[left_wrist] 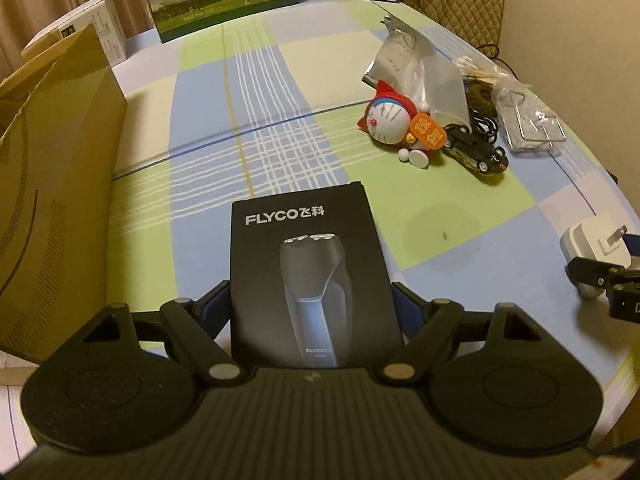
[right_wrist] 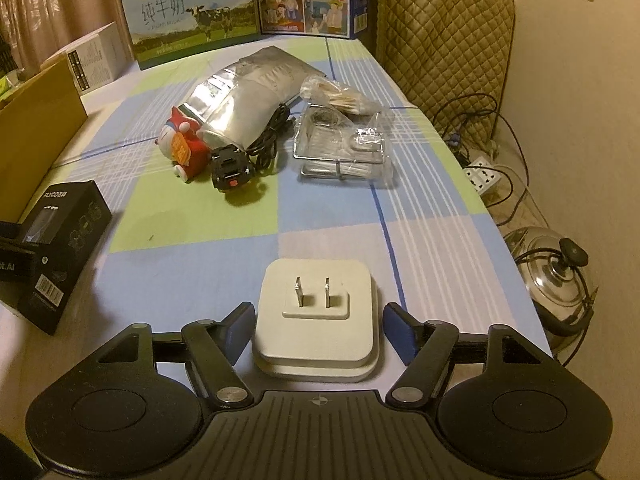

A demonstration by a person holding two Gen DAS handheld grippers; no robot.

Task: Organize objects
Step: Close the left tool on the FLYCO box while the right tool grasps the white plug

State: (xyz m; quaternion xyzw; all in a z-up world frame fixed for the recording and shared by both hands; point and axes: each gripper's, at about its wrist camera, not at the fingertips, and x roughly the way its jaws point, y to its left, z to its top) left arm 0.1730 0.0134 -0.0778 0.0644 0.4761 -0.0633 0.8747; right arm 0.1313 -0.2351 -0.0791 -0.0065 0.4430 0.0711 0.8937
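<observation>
My left gripper is shut on a black FLYCO shaver box, its blue pads pressed against both sides; the box also shows in the right wrist view. My right gripper is open around a white square plug adapter with its two prongs up; small gaps show on both sides. The adapter also shows at the right edge of the left wrist view. A Doraemon figure, a black toy car and a foil pouch lie mid-table.
A brown cardboard box stands at the left. Milk cartons stand at the far edge. A clear bag with a wire rack, cotton swabs and a black cable lie at the right. A kettle and power strip sit on the floor.
</observation>
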